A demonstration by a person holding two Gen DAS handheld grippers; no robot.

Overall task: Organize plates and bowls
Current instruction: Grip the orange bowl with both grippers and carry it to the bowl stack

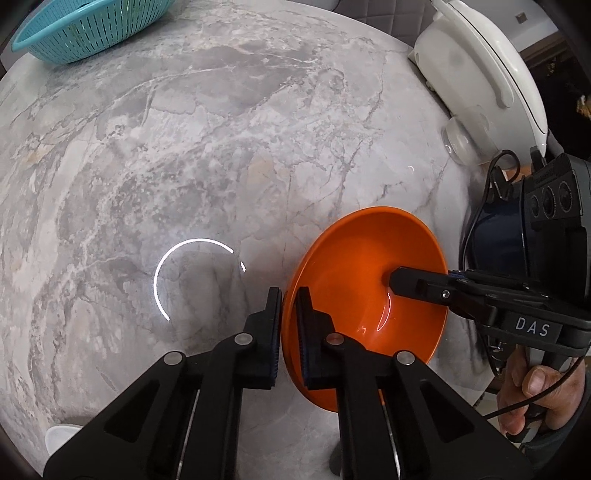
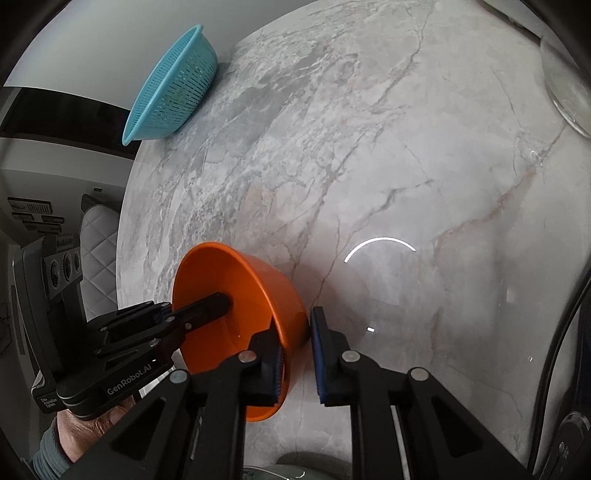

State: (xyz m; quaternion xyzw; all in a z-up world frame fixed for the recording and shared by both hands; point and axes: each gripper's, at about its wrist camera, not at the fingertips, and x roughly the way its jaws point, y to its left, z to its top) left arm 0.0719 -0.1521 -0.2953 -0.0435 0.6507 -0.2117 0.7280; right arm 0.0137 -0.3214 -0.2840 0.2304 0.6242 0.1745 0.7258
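An orange bowl (image 1: pixel 354 306) is held tilted above the marble table (image 1: pixel 184 147). My left gripper (image 1: pixel 290 317) is shut on its near rim, one finger inside, one outside. My right gripper (image 2: pixel 295 343) straddles the opposite rim of the orange bowl (image 2: pixel 236 295); its left finger is inside, and its right pad stands a little off the outer wall. In the left wrist view the right gripper's finger (image 1: pixel 417 286) reaches into the bowl. In the right wrist view the left gripper's finger (image 2: pixel 203 308) does the same.
A teal colander (image 1: pixel 81 26) stands at the table's far edge; it also shows in the right wrist view (image 2: pixel 170 88). A white lidded appliance (image 1: pixel 480 74) stands at the back right. A clear glass dish (image 2: pixel 565 81) is at the right edge. A ring light reflects on the marble.
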